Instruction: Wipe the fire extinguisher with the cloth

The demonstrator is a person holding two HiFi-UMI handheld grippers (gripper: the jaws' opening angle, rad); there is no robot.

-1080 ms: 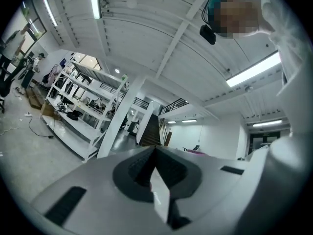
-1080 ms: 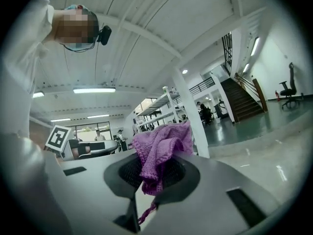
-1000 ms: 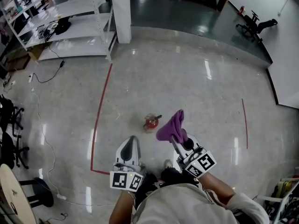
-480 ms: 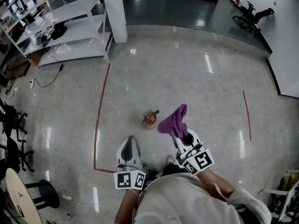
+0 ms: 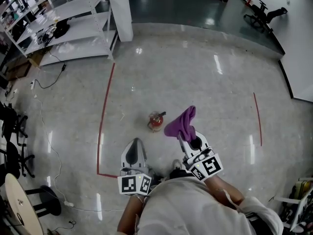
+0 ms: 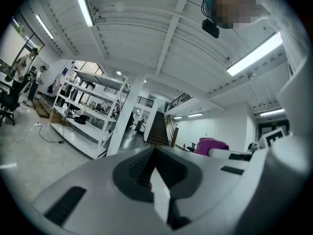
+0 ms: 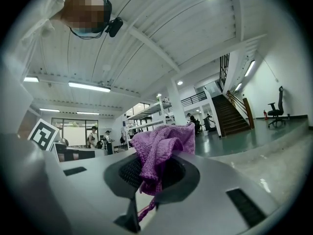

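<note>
A small red fire extinguisher [image 5: 155,121] stands on the glossy floor, just ahead of both grippers. My right gripper [image 5: 184,137] is shut on a purple cloth [image 5: 181,123], which bunches up above its jaws to the right of the extinguisher and apart from it. In the right gripper view the cloth [image 7: 161,153] fills the space between the jaws of the gripper [image 7: 146,180]. My left gripper [image 5: 135,142] is shut and holds nothing, a little short of the extinguisher. In the left gripper view the gripper [image 6: 155,153] points level into the hall, with the cloth [image 6: 211,145] at the right.
White shelving [image 5: 73,13] and a white pillar [image 5: 120,11] stand at the far left. Red tape lines [image 5: 102,116] mark the floor. Cables [image 5: 44,131] and black chairs [image 5: 10,131] lie at the left. A black chair [image 5: 264,11] is far right.
The view has shifted slightly and the extinguisher sits a little higher in it. Both grippers keep their pose, the right one still shut on the cloth.
</note>
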